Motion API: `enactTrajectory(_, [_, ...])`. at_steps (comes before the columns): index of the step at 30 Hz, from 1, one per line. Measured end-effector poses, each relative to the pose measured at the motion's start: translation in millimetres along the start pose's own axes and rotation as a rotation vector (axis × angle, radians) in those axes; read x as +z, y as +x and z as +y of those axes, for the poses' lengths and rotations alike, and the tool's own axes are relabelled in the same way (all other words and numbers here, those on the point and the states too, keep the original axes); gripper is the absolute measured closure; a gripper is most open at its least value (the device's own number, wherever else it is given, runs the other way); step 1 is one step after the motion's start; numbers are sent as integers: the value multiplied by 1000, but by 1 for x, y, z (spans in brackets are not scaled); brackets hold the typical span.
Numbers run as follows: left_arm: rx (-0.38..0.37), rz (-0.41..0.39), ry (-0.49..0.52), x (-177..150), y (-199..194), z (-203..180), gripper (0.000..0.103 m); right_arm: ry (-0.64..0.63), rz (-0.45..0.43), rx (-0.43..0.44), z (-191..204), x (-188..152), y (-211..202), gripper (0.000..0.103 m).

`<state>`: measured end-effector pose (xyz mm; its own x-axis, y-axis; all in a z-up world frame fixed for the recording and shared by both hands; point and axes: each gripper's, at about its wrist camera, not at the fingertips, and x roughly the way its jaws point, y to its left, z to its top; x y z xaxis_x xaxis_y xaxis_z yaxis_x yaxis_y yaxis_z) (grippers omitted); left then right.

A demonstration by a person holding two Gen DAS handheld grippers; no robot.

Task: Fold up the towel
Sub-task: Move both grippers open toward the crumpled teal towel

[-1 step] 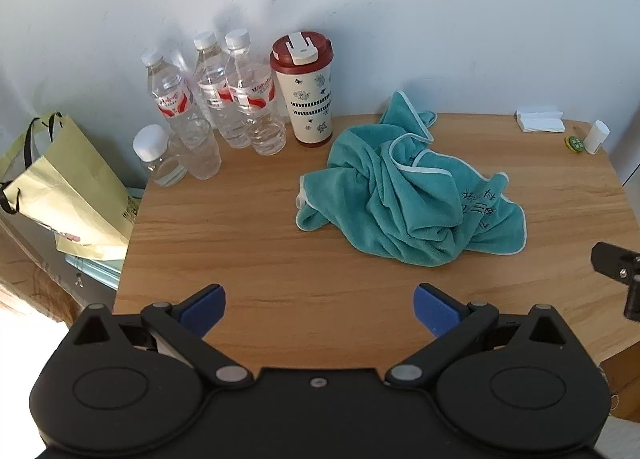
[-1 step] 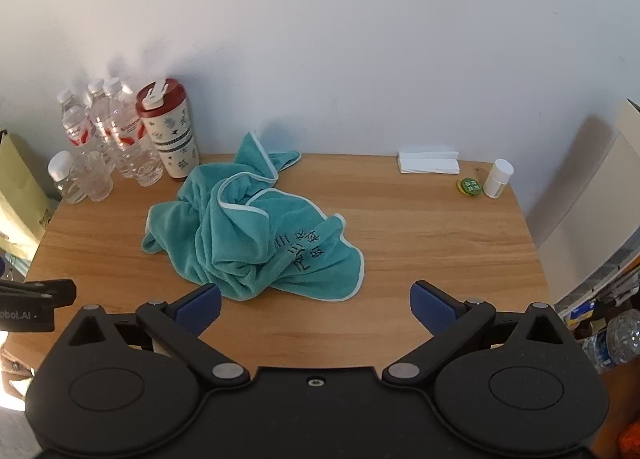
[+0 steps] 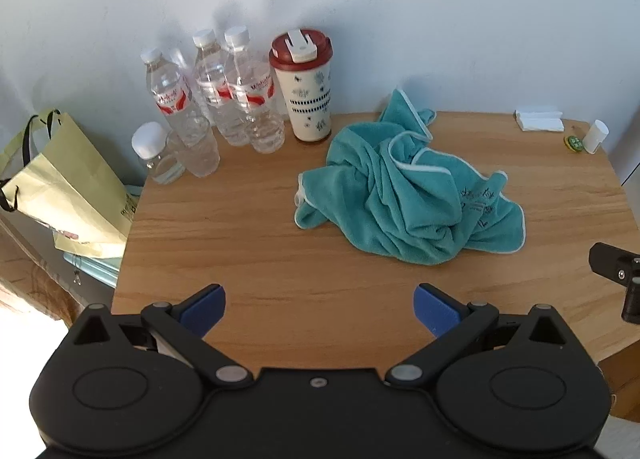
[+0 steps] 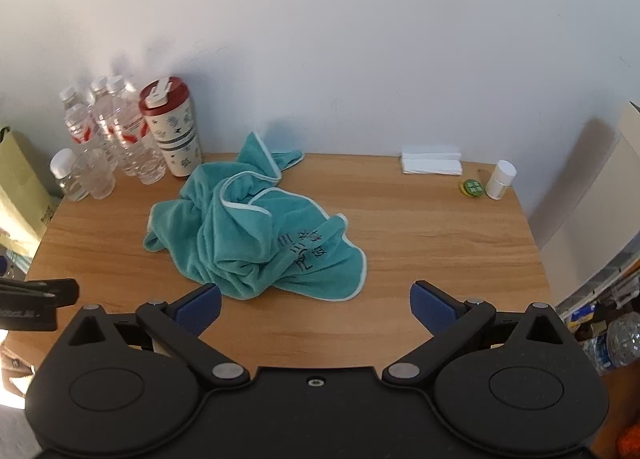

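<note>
A teal towel with white piping and dark embroidered characters lies crumpled in a heap on the wooden table, toward the back. In the right wrist view the towel sits left of centre, its near hem close to the left blue pad. My left gripper is open over bare wood, short of the towel. My right gripper is open too, nothing between its fingers. A black part of the right gripper shows at the left view's right edge.
Three water bottles, a glass, a small jar and a red-lidded tumbler stand at the back left. A tissue pack, a green cap and a white vial sit back right. A paper bag hangs left of the table.
</note>
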<state>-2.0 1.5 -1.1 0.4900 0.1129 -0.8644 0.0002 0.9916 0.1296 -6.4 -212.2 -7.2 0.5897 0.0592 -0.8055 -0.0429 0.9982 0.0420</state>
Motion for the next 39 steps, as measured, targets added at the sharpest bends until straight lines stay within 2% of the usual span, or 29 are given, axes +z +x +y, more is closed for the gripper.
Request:
enactTrajectory(6, [-5,-11,-2,-7,1,4,0,-36,21,-26,1,-3,4,0])
enactTrajectory(10, [1,48,-10,10,8,0,0,-49,36,-25,8,-1,6,0])
enactTrajectory(13, [3,51,-27,9,13,-5,0,-47,31,-4,7,-4,8,0])
enactTrajectory(18, [-8,26,-45,-4,11,-5,0,-38,52,15,6,-2,11,0])
enactTrajectory(25, [-10,33,-53,-14,10,-6,0,-8,53,16,3,-4,10,0])
enactTrajectory(39, [-17,63,-32,-4,9,1,0,30,51,18,-4,-7,8,0])
